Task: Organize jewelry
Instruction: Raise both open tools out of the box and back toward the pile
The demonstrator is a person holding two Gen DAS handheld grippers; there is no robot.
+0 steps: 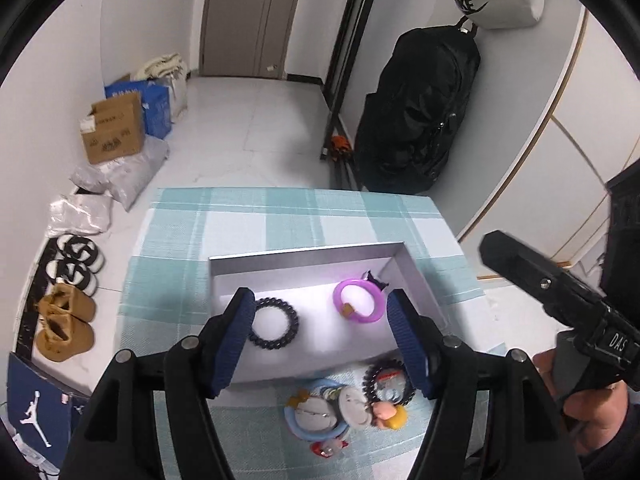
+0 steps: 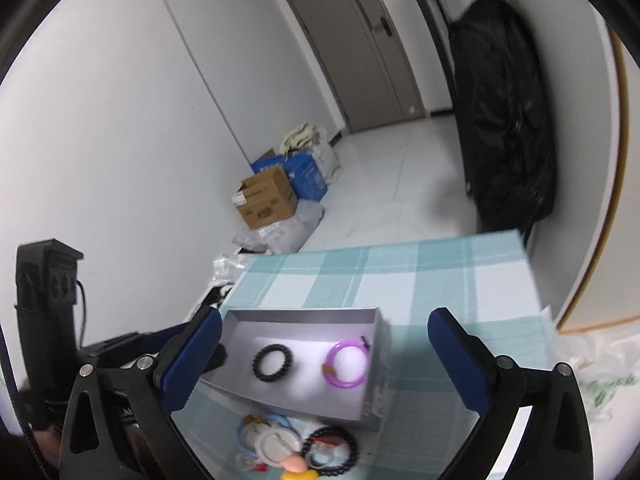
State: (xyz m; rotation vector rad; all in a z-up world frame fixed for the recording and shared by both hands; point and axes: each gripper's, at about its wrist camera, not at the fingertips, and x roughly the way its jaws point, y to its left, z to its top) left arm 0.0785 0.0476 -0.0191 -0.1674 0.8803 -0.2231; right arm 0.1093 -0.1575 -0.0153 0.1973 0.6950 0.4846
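- Unsorted trinket pile (image 1: pixel 344 408) lies on the checked cloth, just in front of the grey tray (image 1: pixel 304 258) (two rings already inside).
- Left gripper (image 1: pixel 320 340) — jaws apart, empty — hangs directly above the pile, nearer.
- Right gripper (image 2: pixel 324 360) — wide apart, empty — hovers alongside.

The left gripper's finger (image 1: pixel 236 340) hides one side of the black coil hair tie (image 1: pixel 274 323). The pile of little trinkets (image 2: pixel 280 452) is blurry and cut off at the bottom.
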